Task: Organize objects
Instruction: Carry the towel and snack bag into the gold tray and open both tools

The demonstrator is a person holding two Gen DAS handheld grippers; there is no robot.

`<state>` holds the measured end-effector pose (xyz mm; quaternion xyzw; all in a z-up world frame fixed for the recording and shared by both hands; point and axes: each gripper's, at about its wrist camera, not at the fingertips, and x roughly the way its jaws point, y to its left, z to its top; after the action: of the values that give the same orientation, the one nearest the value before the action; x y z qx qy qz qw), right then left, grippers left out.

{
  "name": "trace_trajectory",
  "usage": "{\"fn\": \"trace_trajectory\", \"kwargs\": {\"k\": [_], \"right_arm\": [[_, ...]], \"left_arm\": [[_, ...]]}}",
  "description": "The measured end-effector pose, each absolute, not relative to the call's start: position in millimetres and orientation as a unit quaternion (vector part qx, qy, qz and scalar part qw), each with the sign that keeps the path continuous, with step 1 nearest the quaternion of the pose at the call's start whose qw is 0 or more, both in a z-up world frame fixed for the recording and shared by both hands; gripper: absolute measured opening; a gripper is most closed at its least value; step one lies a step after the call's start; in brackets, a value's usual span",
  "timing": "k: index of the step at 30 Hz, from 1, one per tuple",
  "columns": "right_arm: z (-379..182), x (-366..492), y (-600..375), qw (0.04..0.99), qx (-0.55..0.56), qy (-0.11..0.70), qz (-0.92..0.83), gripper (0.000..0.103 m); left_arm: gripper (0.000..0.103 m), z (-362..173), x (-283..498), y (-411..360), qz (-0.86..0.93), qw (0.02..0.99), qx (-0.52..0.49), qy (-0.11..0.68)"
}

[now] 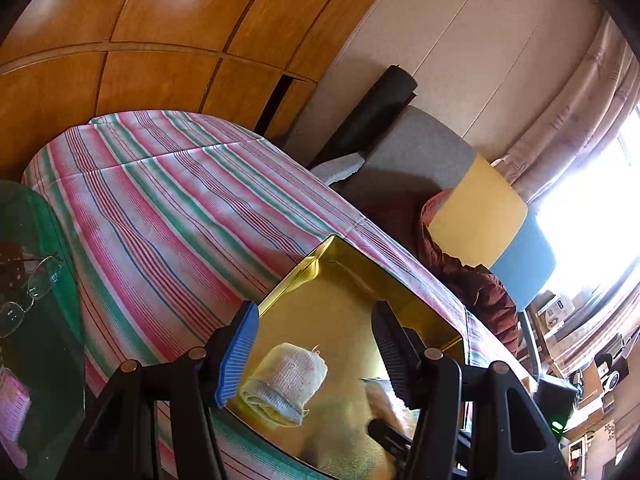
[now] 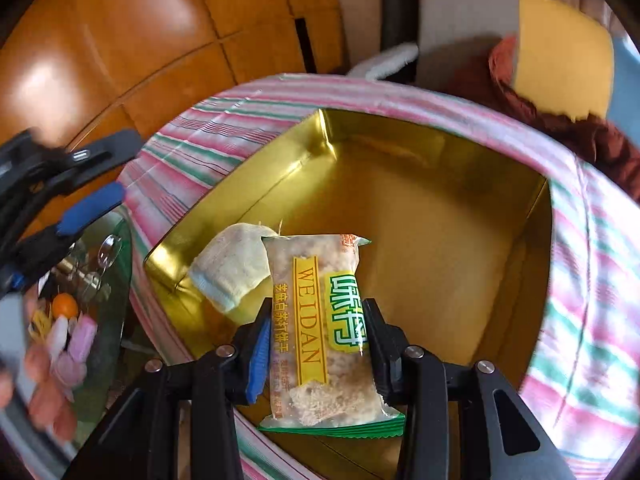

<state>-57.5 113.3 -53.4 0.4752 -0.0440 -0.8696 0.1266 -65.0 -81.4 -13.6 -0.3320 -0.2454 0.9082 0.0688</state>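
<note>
Gold tin (image 2: 400,168) sits on a striped pink-and-green cloth (image 1: 168,200), wood cabinets (image 1: 160,20) behind. Right gripper (image 2: 318,344) is clamped on a Weidan cracker pack (image 2: 320,320) over the tin; rolled cloth (image 1: 286,384) lies inside. Left gripper (image 1: 316,356) is spread, nothing in it.
</note>
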Motion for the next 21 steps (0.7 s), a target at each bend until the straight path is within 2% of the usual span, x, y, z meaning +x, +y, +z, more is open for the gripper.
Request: {"fn": "trace_trajectory", "kwargs": {"k": [5,7,10,21], "right_arm": [[-70,-76,108,0.106,0.502,-0.078,-0.855,0.044],[-71,-76,106,0.126,0.504,-0.089,-0.85,0.056],[-64,-69,105,0.164,0.487,-0.103,-0.852,0.066],[-38,-34,153,0.11,0.437,-0.104,-0.886,0.072]], "left_arm": [[0.059,-12,-61,-80,0.906,0.071,-0.334,-0.25],[0.059,-11,-60,-79,0.906,0.071,-0.332,-0.251],[0.059,-10,-58,-78,0.907,0.071,-0.329,-0.251],[0.059,-16,-56,-55,0.899,0.096,-0.354,-0.241]]}}
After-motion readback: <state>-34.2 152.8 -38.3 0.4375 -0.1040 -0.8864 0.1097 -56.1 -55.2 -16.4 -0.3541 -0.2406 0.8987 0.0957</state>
